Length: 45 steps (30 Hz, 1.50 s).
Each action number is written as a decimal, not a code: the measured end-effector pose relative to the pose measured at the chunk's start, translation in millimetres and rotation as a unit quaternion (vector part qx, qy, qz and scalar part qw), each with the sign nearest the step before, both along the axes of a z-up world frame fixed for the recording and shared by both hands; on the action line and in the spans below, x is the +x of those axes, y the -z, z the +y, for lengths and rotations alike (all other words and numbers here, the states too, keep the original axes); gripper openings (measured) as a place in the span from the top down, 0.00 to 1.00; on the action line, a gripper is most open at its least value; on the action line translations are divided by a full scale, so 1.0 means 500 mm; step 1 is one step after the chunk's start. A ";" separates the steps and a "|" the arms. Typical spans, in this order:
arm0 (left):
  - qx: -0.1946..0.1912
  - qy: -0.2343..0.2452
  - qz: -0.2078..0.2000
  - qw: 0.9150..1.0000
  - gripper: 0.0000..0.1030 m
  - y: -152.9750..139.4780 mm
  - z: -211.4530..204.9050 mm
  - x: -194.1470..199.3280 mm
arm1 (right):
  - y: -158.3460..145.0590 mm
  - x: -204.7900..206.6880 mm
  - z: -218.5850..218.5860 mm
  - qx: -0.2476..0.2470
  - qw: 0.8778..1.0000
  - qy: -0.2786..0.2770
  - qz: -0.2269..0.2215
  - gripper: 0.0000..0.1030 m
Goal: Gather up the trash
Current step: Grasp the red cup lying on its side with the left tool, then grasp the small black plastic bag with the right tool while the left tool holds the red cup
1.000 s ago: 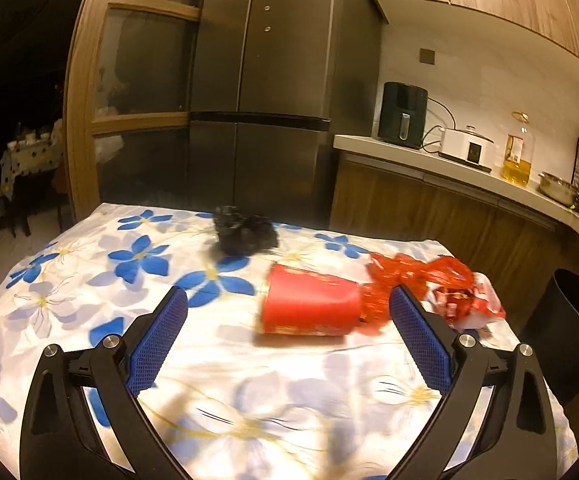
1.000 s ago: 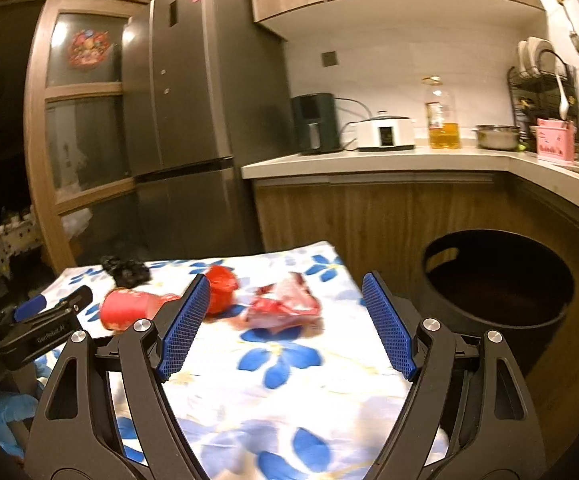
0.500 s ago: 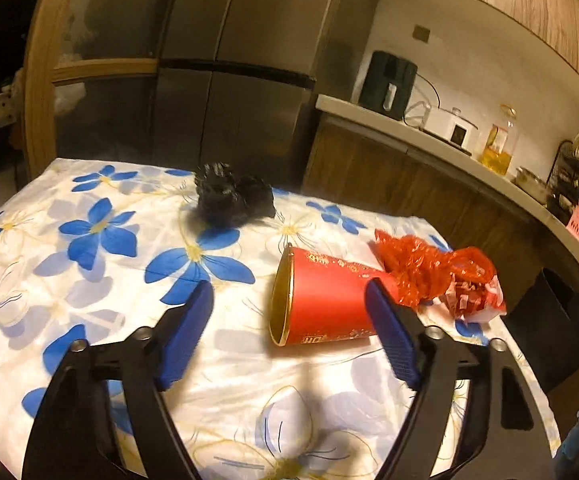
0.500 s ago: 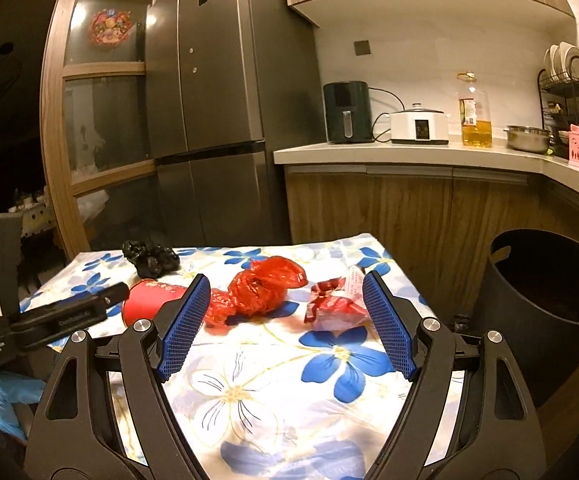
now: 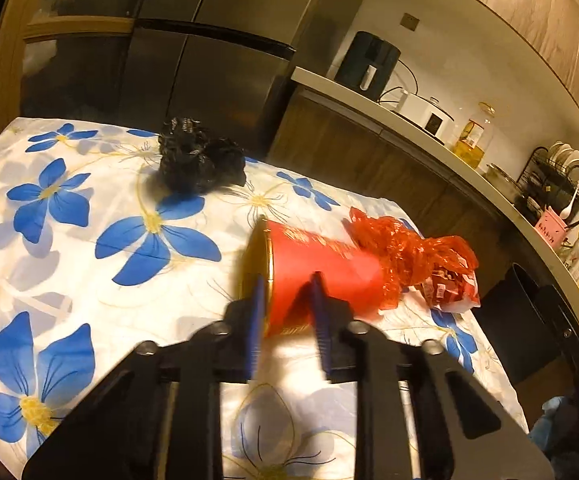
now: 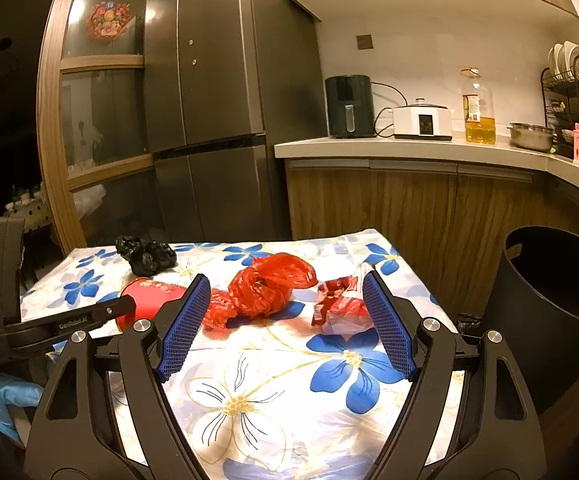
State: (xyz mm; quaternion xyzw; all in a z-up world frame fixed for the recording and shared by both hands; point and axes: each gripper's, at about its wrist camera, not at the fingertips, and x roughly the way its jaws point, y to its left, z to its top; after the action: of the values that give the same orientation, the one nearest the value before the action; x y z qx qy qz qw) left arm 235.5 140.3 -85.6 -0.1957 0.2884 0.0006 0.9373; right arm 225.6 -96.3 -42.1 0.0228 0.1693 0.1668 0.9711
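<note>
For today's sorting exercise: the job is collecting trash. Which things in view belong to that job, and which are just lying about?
Job:
- red paper cup, on its side, rim pinched by left gripper
- red plastic bag
- red wrapper
- black crumpled bag
- black bin
- right gripper, open

Lying about:
- air fryer
- oil bottle
- dish rack

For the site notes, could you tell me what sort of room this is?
Most likely a home kitchen: a tall fridge, a counter carrying an air fryer and cooking oil, and a dish rack.
</note>
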 end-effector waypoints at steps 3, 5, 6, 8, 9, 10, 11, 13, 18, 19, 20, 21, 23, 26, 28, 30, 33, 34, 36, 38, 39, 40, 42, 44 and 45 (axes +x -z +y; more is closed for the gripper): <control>-0.003 0.015 -0.001 1.000 0.98 0.001 -0.009 -0.005 | -0.001 -0.002 0.000 -0.001 1.000 -0.001 -0.002 0.25; -0.006 0.021 -0.009 1.000 0.98 -0.003 -0.013 -0.013 | -0.004 -0.003 0.002 -0.002 1.000 -0.001 -0.003 0.25; -0.005 0.022 -0.013 1.000 0.98 -0.007 -0.016 -0.020 | -0.005 -0.004 0.003 -0.003 1.000 -0.001 -0.004 0.25; 0.002 0.020 -0.021 1.000 0.98 -0.014 -0.022 -0.032 | -0.007 -0.006 0.006 -0.004 1.000 -0.003 -0.005 0.25; 0.010 0.013 -0.027 0.999 0.98 -0.022 -0.027 -0.043 | -0.009 -0.006 0.008 -0.005 1.000 -0.004 -0.006 0.25; 0.010 0.009 -0.034 0.999 0.98 -0.029 -0.026 -0.052 | -0.010 -0.007 0.011 -0.005 1.000 -0.005 -0.006 0.25; 0.009 0.003 -0.043 0.999 0.98 -0.039 -0.023 -0.066 | -0.012 -0.008 0.015 -0.006 1.000 -0.007 -0.007 0.25; 0.015 -0.017 -0.059 0.998 0.98 -0.057 -0.015 -0.089 | -0.015 -0.007 0.028 -0.009 1.000 -0.013 -0.009 0.25; 0.072 -0.121 -0.075 0.987 0.98 -0.104 0.028 -0.145 | -0.030 0.012 0.101 -0.011 0.999 -0.047 -0.012 0.25; 0.084 -0.141 -0.072 0.984 0.98 -0.108 0.038 -0.151 | -0.031 0.018 0.117 -0.010 0.998 -0.054 -0.011 0.25; 0.092 -0.156 -0.070 0.981 0.98 -0.111 0.046 -0.156 | -0.031 0.024 0.138 -0.009 0.998 -0.062 -0.011 0.25; 0.099 -0.173 -0.069 0.977 0.98 -0.115 0.058 -0.162 | -0.031 0.030 0.160 -0.010 0.998 -0.069 -0.012 0.25; 0.105 -0.202 -0.067 0.971 0.98 -0.121 0.083 -0.171 | -0.026 0.043 0.209 -0.014 0.996 -0.086 -0.013 0.25; 0.107 -0.229 -0.066 0.965 0.98 -0.128 0.118 -0.178 | -0.014 0.062 0.284 -0.026 0.994 -0.109 -0.011 0.25; 0.106 -0.241 -0.067 0.962 0.98 -0.134 0.139 -0.177 | -0.004 0.074 0.327 -0.037 0.992 -0.119 -0.008 0.25; 0.106 -0.251 -0.066 0.960 0.98 -0.140 0.157 -0.175 | 0.004 0.088 0.362 -0.045 0.991 -0.127 -0.003 0.25; 0.105 -0.265 -0.066 0.956 0.98 -0.143 0.181 -0.183 | 0.010 0.116 0.416 -0.056 0.989 -0.137 0.001 0.25; 0.103 -0.267 -0.066 0.956 0.98 -0.141 0.185 -0.184 | 0.012 0.126 0.434 -0.059 0.988 -0.140 0.003 0.25; 0.101 -0.271 -0.063 0.955 0.98 -0.134 0.191 -0.184 | 0.014 0.142 0.460 -0.062 0.987 -0.145 0.007 0.25; 0.098 -0.272 -0.060 0.955 0.98 -0.127 0.196 -0.184 | 0.017 0.157 0.487 -0.067 0.987 -0.149 0.007 0.27; 0.095 -0.271 -0.059 0.956 0.98 -0.125 0.198 -0.183 | 0.019 0.164 0.494 -0.070 0.986 -0.149 0.008 0.30; 0.094 -0.272 -0.059 0.956 0.98 -0.124 0.199 -0.182 | 0.022 0.173 0.503 -0.071 0.986 -0.151 0.012 0.33; 0.096 -0.274 -0.060 0.955 0.98 -0.122 0.200 -0.181 | 0.027 0.187 0.515 -0.072 0.986 -0.151 0.022 0.39; 0.093 -0.272 -0.061 0.956 0.98 -0.119 0.202 -0.182 | 0.031 0.199 0.522 -0.073 0.985 -0.152 0.034 0.48; 0.093 -0.272 -0.060 0.956 0.98 -0.118 0.202 -0.181 | 0.032 0.203 0.525 -0.074 0.985 -0.152 0.039 0.55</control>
State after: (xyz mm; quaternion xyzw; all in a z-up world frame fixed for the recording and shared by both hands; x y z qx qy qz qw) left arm 145.0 241.2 -26.6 -0.1782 0.1659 0.2711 0.9312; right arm 327.2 166.0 -58.2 -0.0683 0.2203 0.2981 0.9263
